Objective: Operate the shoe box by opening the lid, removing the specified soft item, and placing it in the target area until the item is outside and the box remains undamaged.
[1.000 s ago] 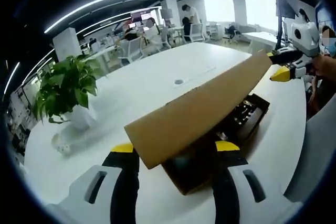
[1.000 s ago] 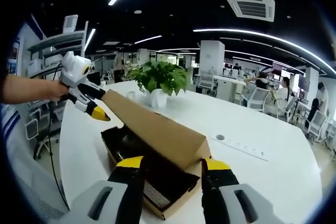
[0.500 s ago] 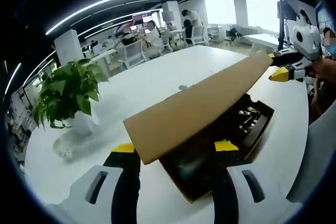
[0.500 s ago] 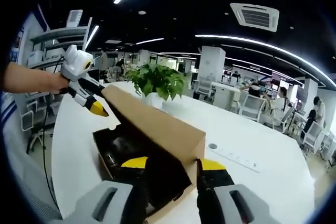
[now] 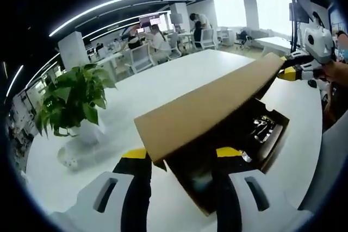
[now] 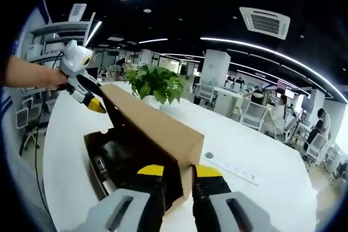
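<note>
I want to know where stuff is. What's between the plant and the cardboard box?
Just bare white table. In the left gripper view, nothing sits between the potted plant and the shoe box lid.

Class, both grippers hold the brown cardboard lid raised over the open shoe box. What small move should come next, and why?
Probably swing the brown cardboard lid further back: it overhangs the dark box, and both the left gripper and right gripper already pinch its ends.

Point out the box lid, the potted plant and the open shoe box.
box lid point(image 5: 209, 110): left gripper view, outer brown face.
potted plant point(image 5: 73, 99): left gripper view, leaves.
shoe box point(image 6: 100, 148): right gripper view, dark interior.
</note>
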Action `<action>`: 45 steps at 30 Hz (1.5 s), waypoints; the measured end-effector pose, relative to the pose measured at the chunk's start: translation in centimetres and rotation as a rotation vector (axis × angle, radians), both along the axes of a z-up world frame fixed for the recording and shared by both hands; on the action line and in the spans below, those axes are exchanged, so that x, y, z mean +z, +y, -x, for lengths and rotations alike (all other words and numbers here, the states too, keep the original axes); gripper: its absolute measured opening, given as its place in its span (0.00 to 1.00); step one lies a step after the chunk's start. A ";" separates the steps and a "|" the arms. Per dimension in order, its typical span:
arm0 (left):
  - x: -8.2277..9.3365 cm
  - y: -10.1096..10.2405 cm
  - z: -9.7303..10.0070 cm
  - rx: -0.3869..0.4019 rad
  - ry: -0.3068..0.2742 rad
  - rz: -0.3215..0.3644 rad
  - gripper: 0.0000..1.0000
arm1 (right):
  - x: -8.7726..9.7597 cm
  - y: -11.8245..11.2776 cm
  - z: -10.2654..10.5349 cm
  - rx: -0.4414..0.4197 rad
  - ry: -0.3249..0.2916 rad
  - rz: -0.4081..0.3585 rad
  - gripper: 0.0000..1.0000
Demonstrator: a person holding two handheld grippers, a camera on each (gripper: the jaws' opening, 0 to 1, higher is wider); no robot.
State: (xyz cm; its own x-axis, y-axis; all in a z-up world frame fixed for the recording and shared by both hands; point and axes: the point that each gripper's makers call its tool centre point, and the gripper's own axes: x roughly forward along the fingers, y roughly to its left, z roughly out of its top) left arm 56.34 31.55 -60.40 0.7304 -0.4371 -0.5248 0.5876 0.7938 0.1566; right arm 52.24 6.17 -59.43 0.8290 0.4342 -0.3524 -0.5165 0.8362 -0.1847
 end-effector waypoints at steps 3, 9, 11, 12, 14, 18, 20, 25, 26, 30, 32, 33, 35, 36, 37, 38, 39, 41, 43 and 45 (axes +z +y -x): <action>0.1 0.1 -0.2 0.006 -0.005 0.007 0.39 | 0.1 -0.3 -0.5 -0.010 -0.003 -0.003 0.07; 0.1 0.1 -0.7 0.011 -0.017 0.008 0.37 | 0.3 -0.7 -1.1 -0.021 -0.011 0.012 0.03; 0.1 0.1 -0.9 0.012 -0.023 0.009 0.37 | 0.4 -0.7 -1.2 -0.024 -0.011 0.010 0.03; 0.0 0.1 -1.0 0.011 -0.024 0.008 0.37 | 0.4 -0.8 -1.2 -0.026 -0.011 0.009 0.03; -0.1 0.1 -1.2 0.010 -0.031 0.006 0.37 | 0.4 -0.8 -1.3 -0.029 -0.010 0.010 0.02; -0.4 0.2 -1.6 0.014 -0.040 0.010 0.35 | 0.5 -0.9 -1.5 -0.033 -0.015 0.019 0.02; -0.9 0.3 -1.7 0.021 -0.036 0.017 0.36 | 0.6 -0.9 -1.6 -0.036 -0.017 0.022 0.02; -2.2 0.7 -1.8 0.046 -0.019 0.035 0.35 | 0.6 -0.9 -1.7 -0.034 -0.016 0.029 0.01; -2.4 0.9 -1.8 0.052 -0.014 0.045 0.35 | 0.6 -0.9 -1.7 -0.034 -0.015 0.031 0.01; -3.7 1.3 -2.1 0.070 0.000 0.052 0.34 | 0.6 -0.9 -1.9 -0.035 -0.012 0.038 0.01; -4.3 1.4 -1.9 0.076 0.009 0.052 0.34 | 0.7 -1.0 -2.0 -0.036 -0.013 0.042 0.01; -4.5 1.5 -2.0 0.078 0.012 0.050 0.33 | 0.7 -1.0 -2.0 -0.037 -0.014 0.043 0.01; -5.1 1.7 -2.1 0.084 0.022 0.050 0.33 | 0.7 -1.0 -2.1 -0.039 -0.014 0.044 0.01; -5.5 1.8 -2.2 0.087 0.029 0.047 0.32 | 0.8 -1.0 -2.1 -0.040 -0.015 0.045 0.01; -5.7 1.9 -2.3 0.091 0.031 0.043 0.31 | 0.8 -1.0 -2.2 -0.042 -0.015 0.045 0.01; -5.9 2.0 -2.3 0.094 0.035 0.040 0.30 | 0.8 -1.0 -2.2 -0.043 -0.015 0.045 0.01; -6.2 2.2 -2.4 0.100 0.041 0.040 0.29 | 0.8 -1.1 -2.3 -0.045 -0.017 0.046 0.01; -6.7 2.4 -2.8 0.109 0.050 0.043 0.27 | 0.9 -1.1 -2.4 -0.048 -0.018 0.046 0.01; -7.0 2.6 -3.0 0.120 0.055 0.045 0.25 | 0.9 -1.1 -2.6 -0.049 -0.018 0.046 0.01; -7.3 2.7 -3.1 0.128 0.062 0.045 0.23 | 0.9 -1.2 -2.7 -0.050 -0.020 0.048 0.01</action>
State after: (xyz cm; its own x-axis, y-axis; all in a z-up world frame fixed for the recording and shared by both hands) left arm 59.42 34.29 -67.75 0.7485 -0.3660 -0.5530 0.4882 0.8685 0.0859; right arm 54.94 5.01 -58.48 0.8565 0.3747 -0.3550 -0.4698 0.8508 -0.2354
